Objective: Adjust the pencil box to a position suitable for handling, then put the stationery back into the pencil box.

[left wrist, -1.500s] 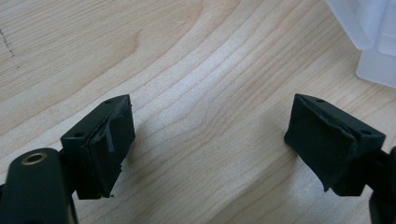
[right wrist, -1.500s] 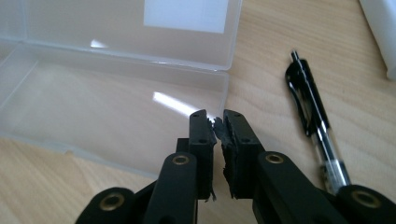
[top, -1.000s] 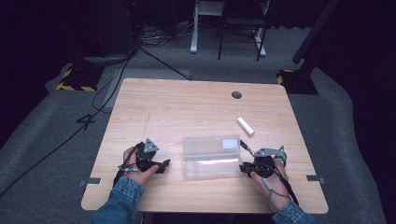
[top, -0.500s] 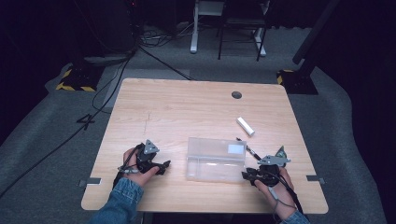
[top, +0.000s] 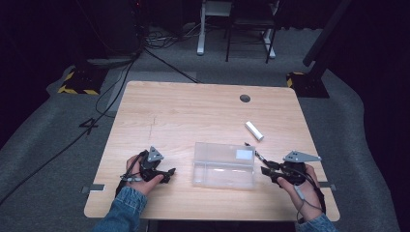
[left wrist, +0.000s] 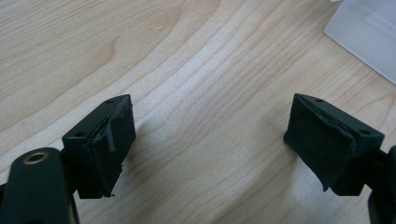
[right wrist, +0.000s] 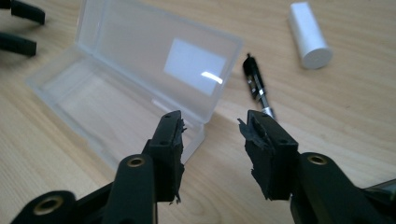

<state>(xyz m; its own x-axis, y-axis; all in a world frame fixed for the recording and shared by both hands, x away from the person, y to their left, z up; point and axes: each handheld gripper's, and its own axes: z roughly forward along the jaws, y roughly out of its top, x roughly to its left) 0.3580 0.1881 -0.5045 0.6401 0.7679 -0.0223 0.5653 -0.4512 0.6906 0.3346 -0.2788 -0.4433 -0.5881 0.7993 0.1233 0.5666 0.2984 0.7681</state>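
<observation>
A clear plastic box (top: 224, 164) lies open on the wooden table (top: 193, 111), its lid (right wrist: 159, 51) tilted back and bearing a white label. My right gripper (top: 265, 169) hovers just off the box's right end; its jaws (right wrist: 212, 123) have just been opening and hold nothing. A thin black pen-like tool (right wrist: 256, 84) lies on the table just beyond the right jaw. Farther off rests a white cylinder (right wrist: 309, 35) (top: 254, 130). My left gripper (top: 169, 172) sits left of the box, open (left wrist: 210, 116) over bare wood, with the box's corner (left wrist: 364, 32) ahead of it.
A round cable hole (top: 245, 98) marks the table's far side. The left gripper's jaw tips (right wrist: 18, 28) show beyond the box in the right gripper view. Dark floor with cables and desk legs (top: 237, 29) surrounds the table.
The right gripper has drawn back to the right, away from the box's end, and its jaws have spread. The box shifted slightly right. The left gripper stayed put.
</observation>
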